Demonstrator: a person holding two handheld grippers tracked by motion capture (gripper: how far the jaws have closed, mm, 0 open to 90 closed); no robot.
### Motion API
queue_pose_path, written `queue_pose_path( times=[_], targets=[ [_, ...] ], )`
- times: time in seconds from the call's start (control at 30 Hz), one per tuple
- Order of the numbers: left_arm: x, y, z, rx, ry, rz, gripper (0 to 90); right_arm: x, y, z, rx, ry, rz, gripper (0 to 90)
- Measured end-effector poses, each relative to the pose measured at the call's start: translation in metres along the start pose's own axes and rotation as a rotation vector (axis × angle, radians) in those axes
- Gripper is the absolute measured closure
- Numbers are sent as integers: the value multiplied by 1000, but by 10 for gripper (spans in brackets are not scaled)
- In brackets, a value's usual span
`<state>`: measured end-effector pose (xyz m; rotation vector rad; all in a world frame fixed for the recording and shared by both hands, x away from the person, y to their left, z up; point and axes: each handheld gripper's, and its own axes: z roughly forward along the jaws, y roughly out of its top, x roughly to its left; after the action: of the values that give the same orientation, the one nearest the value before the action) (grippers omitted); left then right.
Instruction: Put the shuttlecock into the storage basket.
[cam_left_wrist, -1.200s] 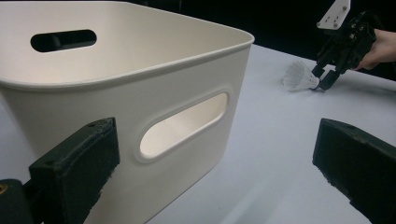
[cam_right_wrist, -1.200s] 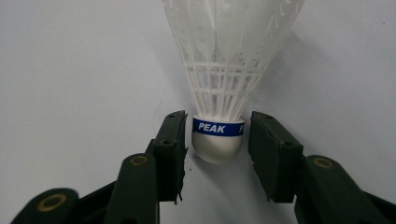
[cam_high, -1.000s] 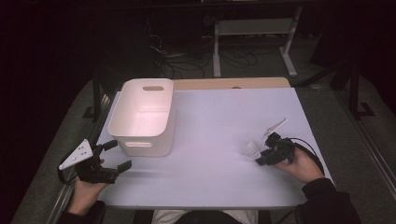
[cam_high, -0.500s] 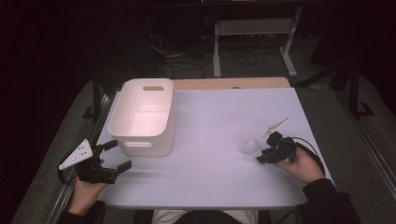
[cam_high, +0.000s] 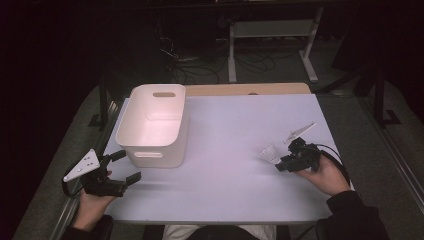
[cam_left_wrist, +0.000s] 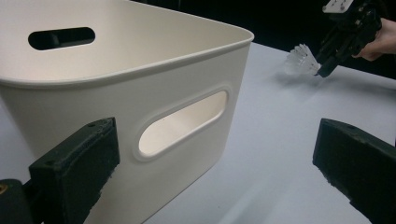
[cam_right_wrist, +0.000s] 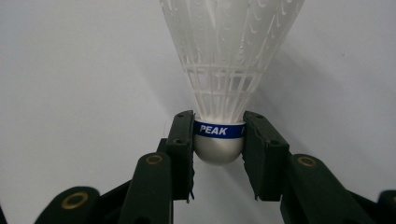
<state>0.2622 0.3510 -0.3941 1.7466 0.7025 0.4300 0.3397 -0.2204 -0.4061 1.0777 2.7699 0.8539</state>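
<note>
In the high view, the right tool (cam_high: 278, 163) is sitting at the right of the frame, clamping a white shuttlecock (cam_high: 269, 152) low over the bench (cam_high: 235, 130), while the left tool (cam_high: 120, 167) is resting at the lower left with jaws spread, near the white bin (cam_high: 154, 125). In the left gripper view, the bin (cam_left_wrist: 116, 84) is filling the left half, the shuttlecock (cam_left_wrist: 296, 58) showing at upper right. In the right gripper view, both jaws are pressing on the shuttlecock (cam_right_wrist: 219, 140) at its base.

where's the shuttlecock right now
In the high view the shuttlecock is at the table's right side, its cork clamped in the right hand-held gripper, well to the right of the white bin.
</note>
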Motion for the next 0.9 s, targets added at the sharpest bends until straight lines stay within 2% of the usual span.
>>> queue_pose_path(
  times=[0.4,0.9],
  targets=[
    [0,0,0,1,2,0,4,6,18,-13,-36,3,-22,642],
    [1,0,0,3,2,-1,4,9,30,-20,-61,7,-40,642]
  ],
)
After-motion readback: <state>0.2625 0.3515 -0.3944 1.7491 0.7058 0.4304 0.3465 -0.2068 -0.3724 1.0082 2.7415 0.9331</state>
